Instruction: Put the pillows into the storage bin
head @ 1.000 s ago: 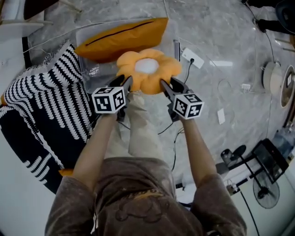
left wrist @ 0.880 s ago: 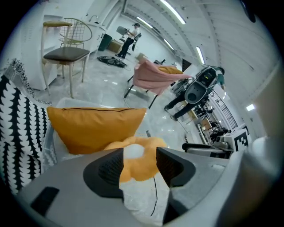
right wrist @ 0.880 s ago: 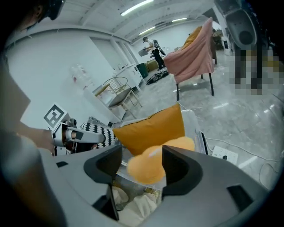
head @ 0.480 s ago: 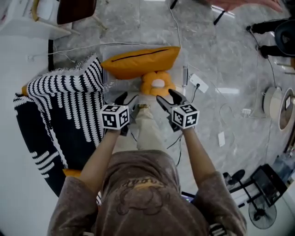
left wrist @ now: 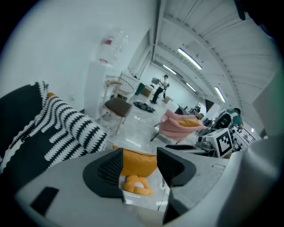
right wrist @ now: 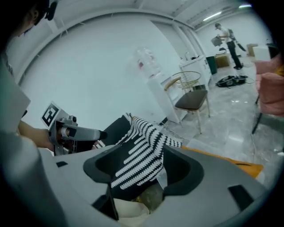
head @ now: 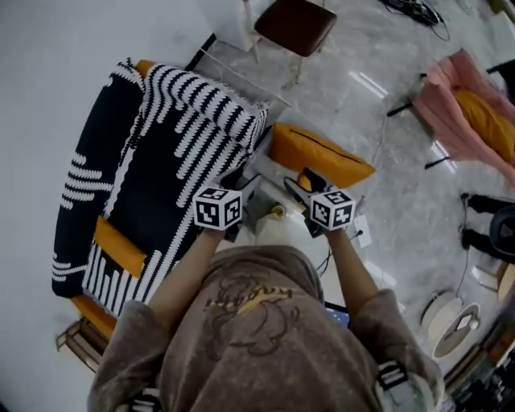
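Both grippers are raised in front of the person, above the clear storage bin (left wrist: 143, 201). My left gripper (head: 240, 182) (left wrist: 140, 166) is open and empty. My right gripper (head: 302, 183) (right wrist: 137, 170) is open and empty too. The jaws of both have just been opening, with nothing between them now. Far below the left jaws, the orange flower pillow (left wrist: 135, 185) lies in the bin beside the long orange pillow (head: 318, 154) (left wrist: 138, 160). In the head view the grippers hide the flower pillow.
A sofa under a black-and-white striped blanket (head: 161, 153) (right wrist: 140, 155) stands left of the bin, with orange cushions (head: 117, 249) on it. A brown chair (head: 296, 24) stands at the back. A pink chair (head: 475, 96) holding an orange pillow stands far right. Cables run across the marble floor.
Both grippers let go of the flower pillow, which now lies in the bin, and rose up and back with jaws open. The head view has swung toward the sofa.
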Demonstrator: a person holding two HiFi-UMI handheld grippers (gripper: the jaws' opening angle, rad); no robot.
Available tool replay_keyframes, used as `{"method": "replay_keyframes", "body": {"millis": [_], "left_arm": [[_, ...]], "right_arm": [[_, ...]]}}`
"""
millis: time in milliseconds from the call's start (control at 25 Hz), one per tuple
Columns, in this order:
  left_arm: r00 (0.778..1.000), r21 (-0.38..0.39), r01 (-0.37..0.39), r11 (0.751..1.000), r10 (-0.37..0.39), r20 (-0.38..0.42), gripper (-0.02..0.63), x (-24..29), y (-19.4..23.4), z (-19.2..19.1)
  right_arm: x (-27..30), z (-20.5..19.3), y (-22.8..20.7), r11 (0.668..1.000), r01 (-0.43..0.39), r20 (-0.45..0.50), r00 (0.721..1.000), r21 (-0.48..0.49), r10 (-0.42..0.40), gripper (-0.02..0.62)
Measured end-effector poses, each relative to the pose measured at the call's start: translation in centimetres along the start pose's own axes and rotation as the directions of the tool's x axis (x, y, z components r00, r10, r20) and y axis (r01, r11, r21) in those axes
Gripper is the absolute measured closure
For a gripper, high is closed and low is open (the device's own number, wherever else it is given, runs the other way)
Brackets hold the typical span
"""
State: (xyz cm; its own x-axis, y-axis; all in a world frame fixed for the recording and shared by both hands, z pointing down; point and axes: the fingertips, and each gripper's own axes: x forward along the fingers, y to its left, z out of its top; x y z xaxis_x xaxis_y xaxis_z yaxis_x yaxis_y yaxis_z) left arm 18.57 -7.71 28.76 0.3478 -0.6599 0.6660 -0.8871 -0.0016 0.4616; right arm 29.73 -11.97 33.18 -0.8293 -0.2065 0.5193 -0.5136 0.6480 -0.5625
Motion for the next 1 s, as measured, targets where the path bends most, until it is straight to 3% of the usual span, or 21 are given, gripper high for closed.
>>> {"method": "replay_keyframes", "body": {"millis": [120,240,440,720,800,1000], "left_arm": [[0.988,-0.091,-0.089,0.992,0.100,0.122,0.383,-7.5,5.8,1.6],[0.957,-0.202,-0.156,0.967,0.198,0.211,0.383,-15.5,11.3,0.8],[0.869,-0.363,-0.248,0.898,0.372,0.327,0.383,-28.6,19.1,-4.1],[0.773,-0.499,-0.325,0.804,0.529,0.349,0.383,-44.1,27.8,-13.5],[0.733,-0.549,-0.344,0.762,0.583,0.350,0.383,-47.9,29.9,-16.2],[0.601,-0.706,-0.366,0.607,0.733,0.319,0.382,-56.0,34.0,-22.8]], "right_arm": [[5.1,2.4,7.4,0.991,-0.110,-0.066,0.992,-0.072,0.106,0.311],[9.9,2.0,16.4,0.966,-0.230,-0.146,0.966,-0.120,0.212,0.311],[17.0,-1.2,31.0,0.894,-0.414,-0.262,0.894,-0.170,0.364,0.311],[23.6,-8.7,49.3,0.802,-0.560,-0.373,0.804,-0.210,0.463,0.311],[25.3,-10.7,53.5,0.773,-0.599,-0.412,0.770,-0.207,0.487,0.311],[28.6,-16.4,62.1,0.666,-0.714,-0.570,0.646,-0.215,0.509,0.311]]}}
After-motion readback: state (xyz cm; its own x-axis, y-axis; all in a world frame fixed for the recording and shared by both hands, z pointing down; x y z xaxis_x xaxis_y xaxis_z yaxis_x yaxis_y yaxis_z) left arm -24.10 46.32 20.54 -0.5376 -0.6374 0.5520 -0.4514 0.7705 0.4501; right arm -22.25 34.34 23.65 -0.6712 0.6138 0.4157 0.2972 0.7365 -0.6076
